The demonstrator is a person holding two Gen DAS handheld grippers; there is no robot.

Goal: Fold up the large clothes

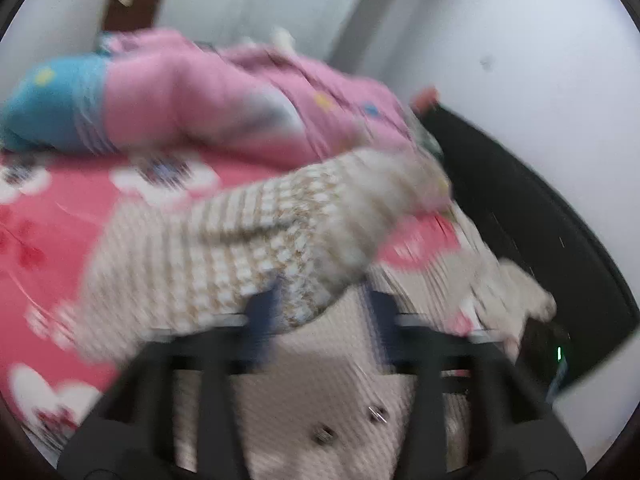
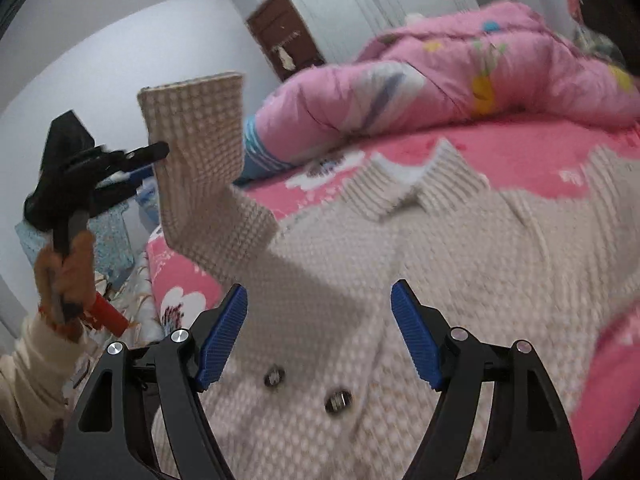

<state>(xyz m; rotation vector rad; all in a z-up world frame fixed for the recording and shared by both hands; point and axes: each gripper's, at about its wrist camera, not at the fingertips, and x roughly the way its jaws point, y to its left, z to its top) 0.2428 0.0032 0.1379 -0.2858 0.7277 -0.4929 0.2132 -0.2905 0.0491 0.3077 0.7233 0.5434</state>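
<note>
A beige waffle-knit cardigan (image 2: 440,260) lies front up on the pink bed, collar (image 2: 416,184) toward the far side and metal buttons (image 2: 274,376) near me. One sleeve (image 2: 196,140) stands up in the air at the left. My left gripper (image 2: 140,172) is beside that sleeve's edge, jaws apart. In the blurred left wrist view the left gripper (image 1: 322,308) is open, with the sleeve (image 1: 260,240) draped across just beyond its fingertips and the cardigan body (image 1: 320,380) below. My right gripper (image 2: 320,320) hangs open over the cardigan's front with nothing between its blue pads (image 2: 222,336).
A pink padded quilt (image 2: 460,72) with a blue end (image 1: 52,104) is heaped along the far side of the flowered pink sheet (image 2: 520,148). A dark headboard (image 1: 520,220) borders the bed. A gloved hand (image 2: 68,276) holds the left gripper. A brown door (image 2: 280,36) stands behind.
</note>
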